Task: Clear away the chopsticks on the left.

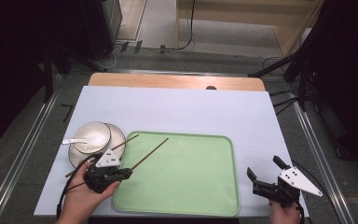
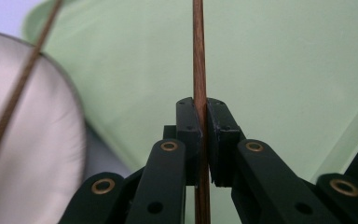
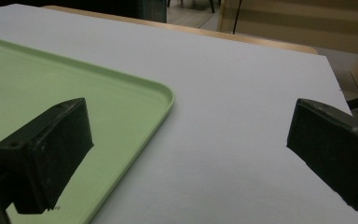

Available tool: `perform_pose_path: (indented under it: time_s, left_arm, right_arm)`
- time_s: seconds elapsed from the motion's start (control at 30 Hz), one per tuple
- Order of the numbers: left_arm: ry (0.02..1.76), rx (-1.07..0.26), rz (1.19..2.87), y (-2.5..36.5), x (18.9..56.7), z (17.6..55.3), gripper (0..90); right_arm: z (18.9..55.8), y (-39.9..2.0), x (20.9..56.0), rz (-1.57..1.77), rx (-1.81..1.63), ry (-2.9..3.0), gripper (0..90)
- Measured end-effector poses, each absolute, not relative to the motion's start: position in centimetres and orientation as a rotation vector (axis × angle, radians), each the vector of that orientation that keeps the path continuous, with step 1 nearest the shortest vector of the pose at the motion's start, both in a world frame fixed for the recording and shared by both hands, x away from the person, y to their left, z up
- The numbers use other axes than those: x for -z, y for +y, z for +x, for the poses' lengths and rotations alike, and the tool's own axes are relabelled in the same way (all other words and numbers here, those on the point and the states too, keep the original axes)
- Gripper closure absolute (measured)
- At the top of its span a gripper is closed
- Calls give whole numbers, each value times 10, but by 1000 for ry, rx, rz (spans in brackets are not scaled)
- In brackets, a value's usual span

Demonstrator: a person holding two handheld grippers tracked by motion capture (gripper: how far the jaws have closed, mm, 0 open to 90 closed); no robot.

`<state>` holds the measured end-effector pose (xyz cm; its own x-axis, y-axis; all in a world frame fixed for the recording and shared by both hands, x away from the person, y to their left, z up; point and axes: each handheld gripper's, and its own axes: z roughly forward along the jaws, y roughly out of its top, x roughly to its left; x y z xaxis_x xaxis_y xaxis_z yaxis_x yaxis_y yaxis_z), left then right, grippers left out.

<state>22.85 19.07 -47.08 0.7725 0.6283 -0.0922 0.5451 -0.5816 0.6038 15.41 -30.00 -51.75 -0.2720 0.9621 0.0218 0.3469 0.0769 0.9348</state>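
A green tray lies at the table's front centre. My left gripper is at the tray's left edge, shut on a brown chopstick that slants up and right over the tray. In the left gripper view the chopstick runs straight up between the closed pads over the green tray. A second chopstick rests across the plate's rim. My right gripper stands open right of the tray, above the white table; in its own view the right gripper has nothing between its fingers.
A white bowl sits on a plate at the left, with a white spoon leaning out of it. The white mat reaches to a wooden strip at the back. Metal rails and dark stands flank the table.
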Motion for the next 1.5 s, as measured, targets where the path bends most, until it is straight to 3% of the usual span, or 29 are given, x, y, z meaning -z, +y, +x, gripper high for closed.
perform_pose_path:
  time_s: [0.37,1.17,1.4,1.5]
  left_arm:
    - [1003,-147,2269,176,492,229,851]
    - [1035,-142,2257,175,502,235,847]
    - [1039,-138,2263,175,503,235,791]
    - [1038,-137,2247,174,501,236,828]
  right_arm:
    - [154,-304,518,1310,-1204,1695,0]
    - [154,-304,518,1313,-1203,1696,0]
    - [154,-304,518,1312,-1203,1698,0]
    - [154,-304,518,1313,-1203,1697,0]
